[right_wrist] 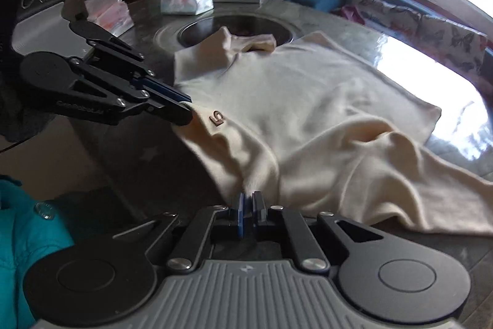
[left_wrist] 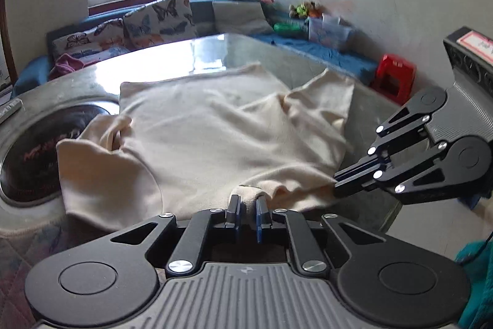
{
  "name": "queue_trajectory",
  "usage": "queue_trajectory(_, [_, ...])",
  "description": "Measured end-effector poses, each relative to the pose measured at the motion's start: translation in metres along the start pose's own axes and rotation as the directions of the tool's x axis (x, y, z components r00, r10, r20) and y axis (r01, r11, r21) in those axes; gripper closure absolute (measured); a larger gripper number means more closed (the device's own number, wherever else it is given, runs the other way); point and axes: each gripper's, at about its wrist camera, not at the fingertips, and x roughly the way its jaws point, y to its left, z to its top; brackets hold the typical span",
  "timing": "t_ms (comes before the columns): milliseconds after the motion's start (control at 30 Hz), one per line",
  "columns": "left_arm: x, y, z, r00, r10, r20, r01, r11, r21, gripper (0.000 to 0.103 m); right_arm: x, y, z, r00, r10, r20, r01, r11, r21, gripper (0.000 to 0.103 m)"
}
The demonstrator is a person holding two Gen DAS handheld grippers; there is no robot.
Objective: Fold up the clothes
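The left gripper (left_wrist: 246, 202), a black two-finger tong with blue pads, is closed to a narrow gap on a bunched fold of the cream knitted sweater (left_wrist: 200, 125) at the table's near edge. In the right wrist view the same left gripper (right_wrist: 185, 113) comes in from the left side and pinches the garment's edge just beside a small dark emblem (right_wrist: 216, 117) on the fabric.

The right gripper (right_wrist: 249, 201), of identical build, is closed tight on a pinch of the sweater (right_wrist: 308, 100) where the cloth hangs over the near edge. In the left wrist view the right gripper (left_wrist: 339, 187) enters from the right side, with its tips touching the garment's near hem.

The sweater lies spread across the grey glossy stone table (left_wrist: 363, 107). One sleeve (left_wrist: 320, 100) is folded toward the far right part of the surface. The collar end (right_wrist: 246, 43) lies bunched against the rim of the round recessed metal basin (right_wrist: 191, 34) in the table's centre.

Two clear plastic packets (right_wrist: 186, 0) rest at the far edge of the table beyond the basin. A teal padded jacket (right_wrist: 27, 233) shows at the lower left of the right wrist view.
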Motion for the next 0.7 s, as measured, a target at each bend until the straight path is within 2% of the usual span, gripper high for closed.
queue_trajectory(67, [0.0,0.004,0.001,1.0,0.006,-0.005,-0.006,1.0,0.003,0.089,-0.004,-0.002,0.0,1.0,0.019,0.009,-0.019,1.0,0.005,0.091])
queue_trajectory(133, [-0.006,0.009,0.007,1.0,0.002,0.024,-0.002,1.0,-0.004,0.089,-0.014,-0.009,0.004,0.999,0.006,0.04,-0.007,1.0,0.019,0.087])
queue_trajectory(233, [-0.011,0.015,0.02,0.997,-0.006,0.08,0.009,0.999,-0.031,0.089,-0.022,-0.025,0.009,0.991,-0.07,0.111,0.064,0.996,0.06,0.075])
queue_trajectory(333, [-0.002,0.018,0.031,0.994,-0.009,0.105,0.015,0.998,-0.058,0.089,-0.019,-0.046,0.015,0.975,-0.161,0.151,0.142,0.982,0.128,0.071])
queue_trajectory(467, [0.028,0.017,0.036,0.996,-0.031,0.082,0.04,0.994,-0.103,0.089,-0.003,-0.075,0.013,0.959,-0.24,0.152,0.203,0.953,0.222,0.07])
queue_trajectory(567, [0.047,0.012,0.034,0.997,-0.056,0.048,0.062,0.991,-0.117,0.089,0.012,-0.09,0.004,0.953,-0.286,0.104,0.249,0.93,0.272,0.07])
queue_trajectory(700, [0.058,0.005,0.026,0.997,-0.08,0.015,0.081,0.991,-0.11,0.088,0.011,-0.111,-0.018,0.945,-0.323,0.048,0.29,0.897,0.332,0.067])
